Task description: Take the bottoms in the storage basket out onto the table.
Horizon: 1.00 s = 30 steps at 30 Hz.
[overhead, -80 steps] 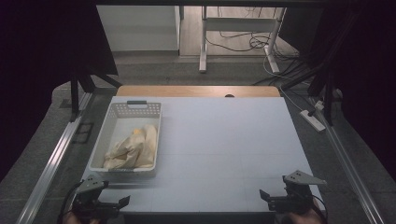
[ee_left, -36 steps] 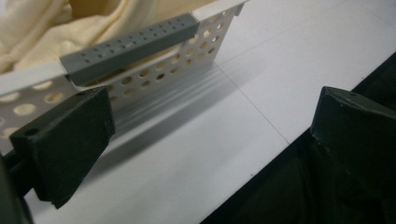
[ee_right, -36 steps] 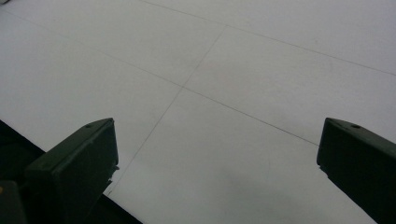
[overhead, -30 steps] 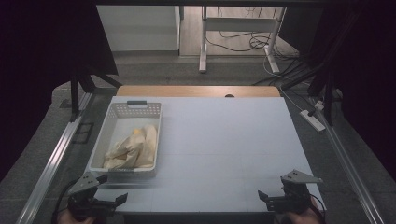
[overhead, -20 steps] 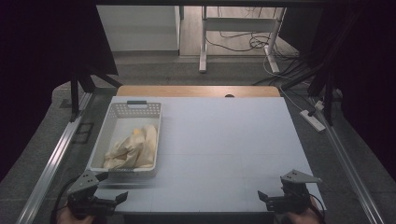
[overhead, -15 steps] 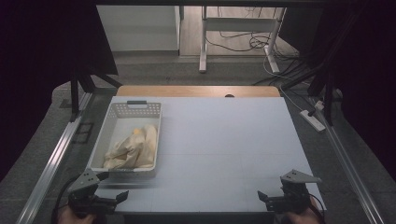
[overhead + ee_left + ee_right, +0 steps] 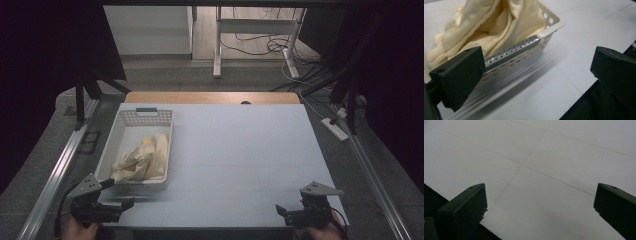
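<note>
Basket (image 7: 111, 150) blocks table's (image 7: 240, 150) left side — middle, right open

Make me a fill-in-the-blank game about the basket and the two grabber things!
1. The cream cloth lies inside the white ____.
2. The basket stands on the ____ side of the table in the high view.
3. The left gripper has its jaws ____.
4. The right gripper holds ____.

Missing words: basket; left; open; nothing

A pale cream cloth (image 7: 141, 159) lies in a white basket (image 7: 111, 154) perforated with rows of small round holes, at nine o'clock on a white table (image 7: 240, 155) crossed by thin grey lines. A light brown wooden strip (image 7: 212, 97) edges twelve o'clock.
</note>
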Tool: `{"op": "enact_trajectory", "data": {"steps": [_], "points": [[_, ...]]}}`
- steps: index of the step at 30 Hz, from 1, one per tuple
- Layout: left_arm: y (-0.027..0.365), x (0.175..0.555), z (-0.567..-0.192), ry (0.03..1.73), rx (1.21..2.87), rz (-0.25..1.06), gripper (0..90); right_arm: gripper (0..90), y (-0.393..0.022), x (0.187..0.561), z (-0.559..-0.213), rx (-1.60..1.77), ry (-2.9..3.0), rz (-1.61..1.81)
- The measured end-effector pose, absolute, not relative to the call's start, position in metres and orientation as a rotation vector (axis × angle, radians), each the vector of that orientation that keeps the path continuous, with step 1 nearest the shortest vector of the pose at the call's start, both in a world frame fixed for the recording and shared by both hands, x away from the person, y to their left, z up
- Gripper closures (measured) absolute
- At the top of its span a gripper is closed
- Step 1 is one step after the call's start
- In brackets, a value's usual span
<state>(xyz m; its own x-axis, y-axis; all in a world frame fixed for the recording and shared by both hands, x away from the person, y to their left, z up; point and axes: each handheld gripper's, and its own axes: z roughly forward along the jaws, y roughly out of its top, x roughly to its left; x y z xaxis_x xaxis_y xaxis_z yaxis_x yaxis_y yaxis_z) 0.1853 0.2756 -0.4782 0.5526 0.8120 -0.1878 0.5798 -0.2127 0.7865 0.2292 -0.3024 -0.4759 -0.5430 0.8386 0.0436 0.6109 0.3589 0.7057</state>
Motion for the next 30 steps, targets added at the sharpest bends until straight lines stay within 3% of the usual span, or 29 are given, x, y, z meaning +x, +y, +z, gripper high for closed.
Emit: {"op": "enact_trajectory", "data": {"steps": [11, 30], "points": [[0.275, 0.199, -0.471, 1.110, 1.931, 0.232, 0.0, 0.0, -0.303, 0.230, -0.476, 1.282, 2.307, 0.987], [0.264, 0.224, -0.464, 1.147, 1.975, 0.307, 0.0, 0.0, -0.303, 0.230, -0.477, 1.282, 2.313, 0.990]]}}
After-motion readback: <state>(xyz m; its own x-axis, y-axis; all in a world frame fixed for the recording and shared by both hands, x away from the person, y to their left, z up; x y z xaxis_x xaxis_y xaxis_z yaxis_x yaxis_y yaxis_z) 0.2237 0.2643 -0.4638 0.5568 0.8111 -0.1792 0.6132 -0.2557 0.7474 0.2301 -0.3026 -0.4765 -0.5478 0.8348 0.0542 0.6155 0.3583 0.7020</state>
